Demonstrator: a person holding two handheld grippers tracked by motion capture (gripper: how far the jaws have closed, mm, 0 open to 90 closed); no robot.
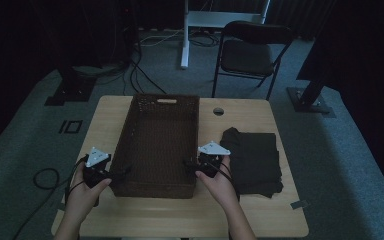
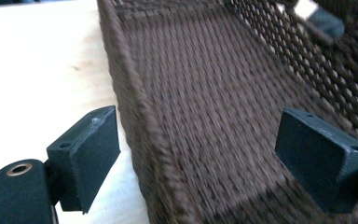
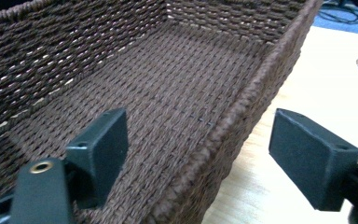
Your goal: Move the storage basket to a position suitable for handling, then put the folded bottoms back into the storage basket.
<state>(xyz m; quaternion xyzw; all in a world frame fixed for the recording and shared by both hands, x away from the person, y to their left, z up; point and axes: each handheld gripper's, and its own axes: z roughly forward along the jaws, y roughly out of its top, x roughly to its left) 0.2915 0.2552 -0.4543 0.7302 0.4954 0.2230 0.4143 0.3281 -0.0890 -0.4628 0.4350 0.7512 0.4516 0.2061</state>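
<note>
Table [image 1: 260,220] carries my brown woven basket [image 1: 160,145] at centre, dark folded cloth [image 1: 254,160] beside it. My left gripper [image 2: 196,154] and right gripper [image 3: 198,158] each straddle a side wall, jaws wide, not pressing.

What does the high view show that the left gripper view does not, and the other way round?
High view alone: the folded dark cloth right of the basket, the chair beyond the table, and the right hand-held gripper at the basket's right wall. Left gripper view alone: a close look at the left hand-held gripper, its jaws open astride the basket's rim without pressing it. Both: the brown woven basket, with nothing visible inside, and the pale table.
</note>
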